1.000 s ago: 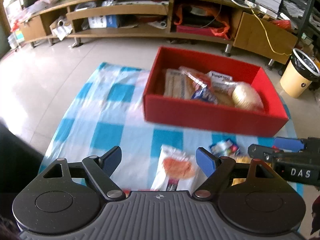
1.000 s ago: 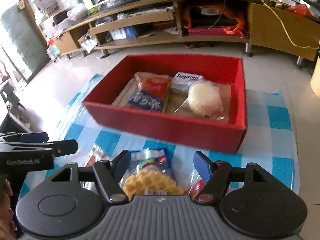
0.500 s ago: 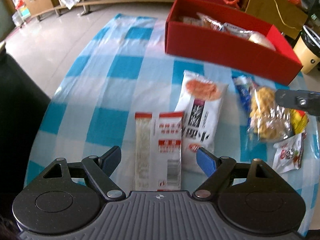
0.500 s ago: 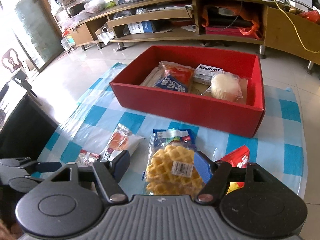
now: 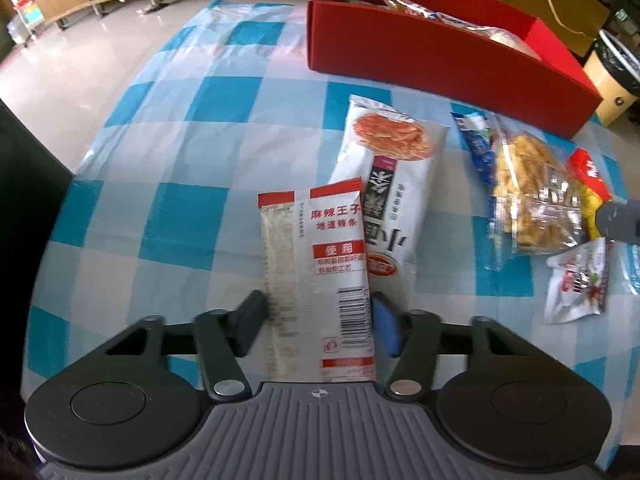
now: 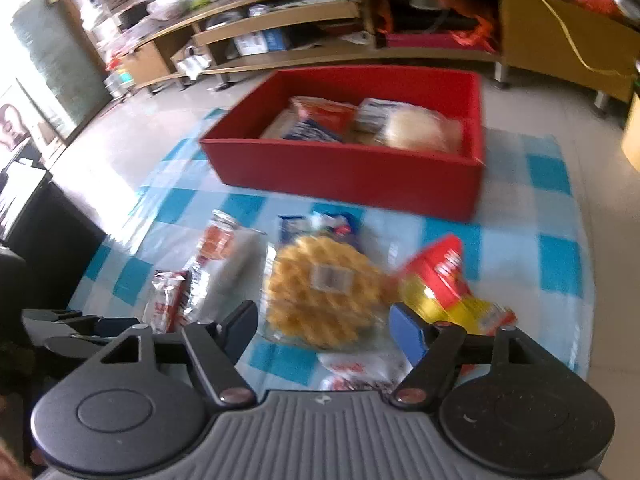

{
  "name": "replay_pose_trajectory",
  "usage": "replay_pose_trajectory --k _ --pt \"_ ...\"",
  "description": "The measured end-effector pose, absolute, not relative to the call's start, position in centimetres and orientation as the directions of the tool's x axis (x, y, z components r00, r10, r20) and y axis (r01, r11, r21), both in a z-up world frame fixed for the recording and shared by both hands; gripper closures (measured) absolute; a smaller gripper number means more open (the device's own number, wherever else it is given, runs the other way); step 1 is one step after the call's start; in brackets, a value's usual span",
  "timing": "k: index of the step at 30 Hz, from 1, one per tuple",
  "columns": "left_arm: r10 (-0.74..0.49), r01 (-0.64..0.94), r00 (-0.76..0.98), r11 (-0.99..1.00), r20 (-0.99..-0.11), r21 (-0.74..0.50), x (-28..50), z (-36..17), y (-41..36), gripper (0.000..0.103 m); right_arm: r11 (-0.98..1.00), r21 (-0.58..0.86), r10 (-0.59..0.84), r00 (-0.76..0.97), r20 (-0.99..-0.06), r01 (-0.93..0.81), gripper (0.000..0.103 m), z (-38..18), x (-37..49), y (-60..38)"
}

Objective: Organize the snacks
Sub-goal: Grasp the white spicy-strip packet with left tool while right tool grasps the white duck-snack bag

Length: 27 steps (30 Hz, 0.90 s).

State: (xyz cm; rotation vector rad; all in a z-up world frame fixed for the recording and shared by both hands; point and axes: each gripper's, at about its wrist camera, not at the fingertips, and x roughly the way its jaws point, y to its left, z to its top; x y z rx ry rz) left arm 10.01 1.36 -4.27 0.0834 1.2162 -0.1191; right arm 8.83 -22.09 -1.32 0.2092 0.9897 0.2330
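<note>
A white and red snack packet [image 5: 320,280] with a barcode lies flat on the checked cloth [image 5: 160,160]. My left gripper [image 5: 320,322] points down over it, its jaws closing, and both pads meet the packet's long edges. My right gripper [image 6: 324,330] hovers with its jaws opening. A clear waffle pack [image 6: 324,292] lies on the cloth between and ahead of its fingers, untouched. The red box [image 6: 348,176] behind holds several snacks. The left gripper [image 6: 68,324] also shows low at the left of the right wrist view.
A white bag with an orange picture [image 5: 384,184], a red and yellow bag [image 6: 444,280] and a small white packet [image 5: 576,284] lie near the waffle pack [image 5: 532,200]. A wooden cabinet [image 6: 360,40] stands behind the red box [image 5: 440,52], a bin [image 5: 612,80] at its right, a dark object [image 5: 24,200] at left.
My left gripper sank toward the cloth, tilted downward, and its jaws narrowed onto the white and red packet. The right gripper shifted sideways and its jaws widened around the waffle pack.
</note>
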Motion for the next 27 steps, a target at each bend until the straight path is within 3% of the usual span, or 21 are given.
replay_pose_trajectory --k 8,18,21,25,27 --pt "-0.113 0.182 0.314 0.982 -0.943 -0.057 8.8 -3.7 0.8 0.046 0.954 0.299 0.248 0.507 -0.825 0.019 0.030 -2.5 6.6 -25.3" --pt "-0.170 0.272 0.300 0.958 -0.938 -0.087 7.0 -3.2 -1.4 0.046 0.954 0.298 0.253 0.425 -0.869 0.042 0.028 -6.6 7.5 -24.2" --pt "-0.178 0.277 0.291 0.956 -0.940 -0.096 7.2 -3.3 -1.5 0.046 0.934 0.355 0.313 0.395 -0.864 0.037 0.027 -6.8 7.1 -23.9" --pt "-0.199 0.270 0.288 0.955 -0.937 -0.120 7.5 -3.0 -1.2 0.046 0.818 0.572 0.524 0.335 -0.783 0.058 0.028 -6.4 5.1 -24.0" --pt "-0.196 0.268 0.291 0.956 -0.937 -0.117 7.5 -2.9 -1.1 0.046 0.839 0.544 0.503 0.353 -0.789 0.021 0.028 -5.4 4.1 -23.5"
